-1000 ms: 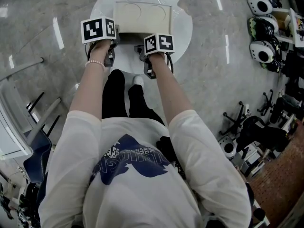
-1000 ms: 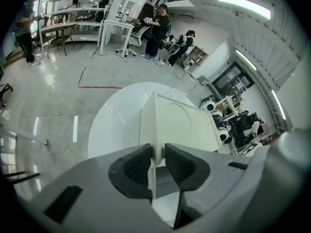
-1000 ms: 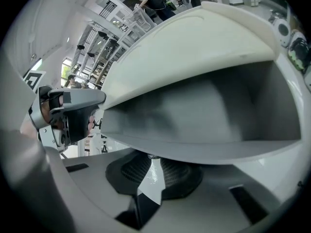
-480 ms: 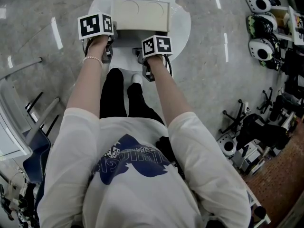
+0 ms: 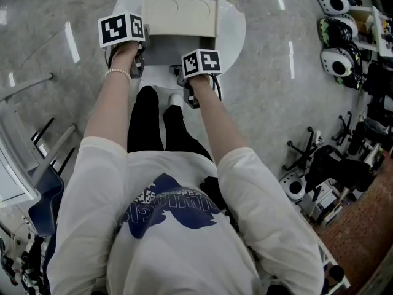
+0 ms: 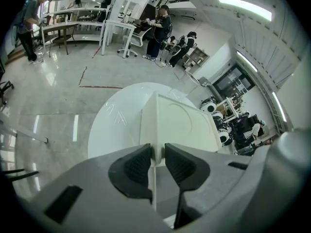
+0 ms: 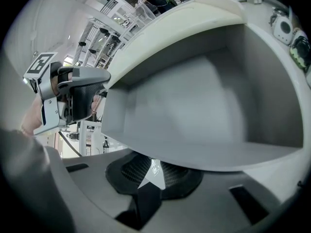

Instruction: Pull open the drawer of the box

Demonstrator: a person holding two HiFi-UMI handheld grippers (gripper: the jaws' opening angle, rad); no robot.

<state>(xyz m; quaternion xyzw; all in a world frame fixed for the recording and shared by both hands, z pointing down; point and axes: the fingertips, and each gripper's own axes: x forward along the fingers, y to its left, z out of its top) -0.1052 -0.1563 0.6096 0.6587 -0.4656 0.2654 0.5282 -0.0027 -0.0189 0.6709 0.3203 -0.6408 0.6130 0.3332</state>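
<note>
A cream box (image 5: 179, 14) stands on a round white table (image 5: 236, 29). Its grey drawer (image 5: 161, 51) is drawn partly out toward me. My left gripper (image 5: 142, 47) is shut on the box's near left corner; in the left gripper view the pads (image 6: 137, 165) pinch the thin edge of the box (image 6: 182, 123). My right gripper (image 5: 188, 66) is shut on the drawer's front wall. In the right gripper view the empty drawer (image 7: 194, 106) opens above the jaws of the right gripper (image 7: 154, 171), and the left gripper (image 7: 73, 98) shows at the left.
The table (image 6: 114, 125) is small, with its edge close round the box. The person's legs (image 5: 150, 121) stand right under the near rim. Round black-and-white devices (image 5: 338, 35) sit on a rack at the right; chairs (image 5: 37, 189) at the left. People (image 6: 158, 28) work at far desks.
The right gripper has drawn back toward me with the drawer front, and more of the grey drawer shows. The left gripper stays on the box's corner.
</note>
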